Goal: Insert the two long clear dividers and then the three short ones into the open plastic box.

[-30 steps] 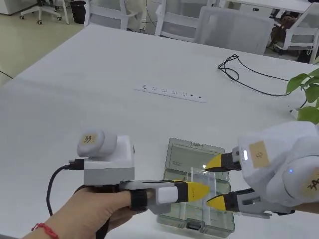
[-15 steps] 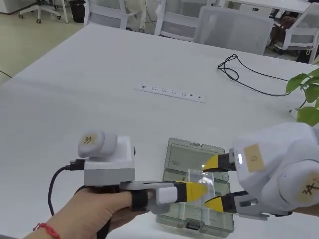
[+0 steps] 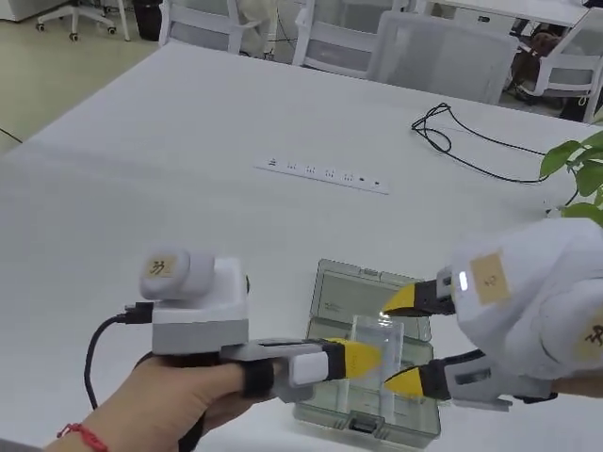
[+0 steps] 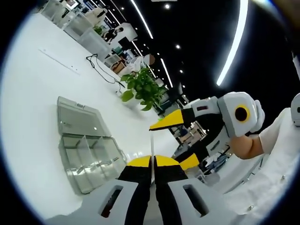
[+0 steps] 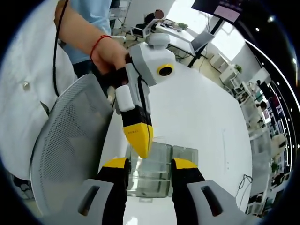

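Note:
The open clear plastic box (image 3: 407, 431) lies near the table's front edge, its lid (image 3: 353, 290) folded back flat. My left gripper (image 3: 372, 356) is shut on a clear divider (image 3: 378, 330), held upright just over the box's compartments. In the left gripper view the left gripper (image 4: 153, 161) pinches the divider (image 4: 152, 144) edge-on, with the box (image 4: 75, 151) off to the left. My right gripper (image 3: 400, 339) stands open on either side of the divider without touching it. From the right gripper view, the right gripper (image 5: 150, 165) faces the left gripper (image 5: 142, 147) over the box (image 5: 183, 154).
A white power strip (image 3: 325, 174) lies mid-table, and a black cable (image 3: 452, 141) loops at the far right. Plant leaves (image 3: 579, 179) hang over the right edge. Office chairs (image 3: 433, 52) line the far side. A grey mesh chair (image 5: 70, 140) stands behind the left hand.
The left gripper and its divider have sunk slightly toward the box. The right gripper has stayed open around it, shifting only a little.

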A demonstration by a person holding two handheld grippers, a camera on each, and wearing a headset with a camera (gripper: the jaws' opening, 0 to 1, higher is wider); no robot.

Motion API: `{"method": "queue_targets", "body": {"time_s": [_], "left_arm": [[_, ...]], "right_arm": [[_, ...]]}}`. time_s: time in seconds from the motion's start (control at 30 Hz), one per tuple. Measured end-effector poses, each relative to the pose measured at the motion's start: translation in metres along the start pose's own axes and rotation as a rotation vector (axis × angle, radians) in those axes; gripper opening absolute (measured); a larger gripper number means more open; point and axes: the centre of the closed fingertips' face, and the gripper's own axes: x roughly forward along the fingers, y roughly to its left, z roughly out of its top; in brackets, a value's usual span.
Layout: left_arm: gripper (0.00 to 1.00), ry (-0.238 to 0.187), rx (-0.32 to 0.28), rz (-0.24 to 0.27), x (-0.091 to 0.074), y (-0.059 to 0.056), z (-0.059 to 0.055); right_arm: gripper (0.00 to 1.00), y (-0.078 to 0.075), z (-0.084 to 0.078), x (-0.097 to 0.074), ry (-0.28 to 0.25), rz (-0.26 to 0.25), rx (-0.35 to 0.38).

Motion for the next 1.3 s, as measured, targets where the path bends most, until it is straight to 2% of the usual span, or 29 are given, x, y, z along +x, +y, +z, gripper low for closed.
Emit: {"method": "queue_targets", "body": {"time_s": [0.13,0.2,0.27,0.33,0.43,0.53,0.63,0.67,0.73,0.8,0.93,1.13,1.3], "left_arm": [[0.0,0.027,0.098,-0.02,-0.002,-0.003,-0.004],[0.0,0.049,0.173,-0.035,-0.003,-0.004,-0.007],[0.0,0.058,0.226,-0.055,-0.003,-0.008,-0.009],[0.0,0.049,0.292,-0.07,-0.003,-0.011,-0.007],[0.0,0.069,0.376,-0.094,-0.005,-0.015,-0.011],[0.0,0.081,0.461,-0.142,-0.006,-0.022,-0.013],[0.0,0.095,0.496,-0.181,-0.008,-0.03,-0.016],[0.0,0.1,0.49,-0.185,-0.008,-0.031,-0.016],[0.0,0.1,0.516,-0.207,-0.008,-0.035,-0.017],[0.0,0.103,0.509,-0.209,-0.009,-0.036,-0.018],[0.0,0.103,0.529,-0.216,-0.011,-0.036,-0.017],[0.0,0.112,0.552,-0.22,-0.014,-0.036,-0.021],[0.0,0.12,0.568,-0.221,-0.015,-0.036,-0.022]], "right_arm": [[0.35,-0.004,0.003,-0.006,-0.044,0.033,0.071],[0.32,-0.003,0.004,-0.008,-0.065,0.067,0.109],[0.28,0.001,0.006,-0.009,-0.083,0.116,0.129],[0.27,0.003,0.008,-0.01,-0.101,0.151,0.15],[0.23,0.01,0.013,-0.012,-0.133,0.228,0.183],[0.18,0.014,0.017,-0.014,-0.156,0.281,0.201],[0.15,0.018,0.017,-0.014,-0.158,0.337,0.22],[0.15,0.022,0.018,-0.014,-0.158,0.359,0.219],[0.13,0.029,0.019,-0.015,-0.16,0.41,0.221],[0.1,0.033,0.019,-0.015,-0.16,0.434,0.217],[0.05,0.037,0.021,-0.013,-0.16,0.458,0.216],[0.03,0.042,0.023,-0.011,-0.162,0.502,0.241],[0.03,0.045,0.025,-0.009,-0.163,0.518,0.242]]}}
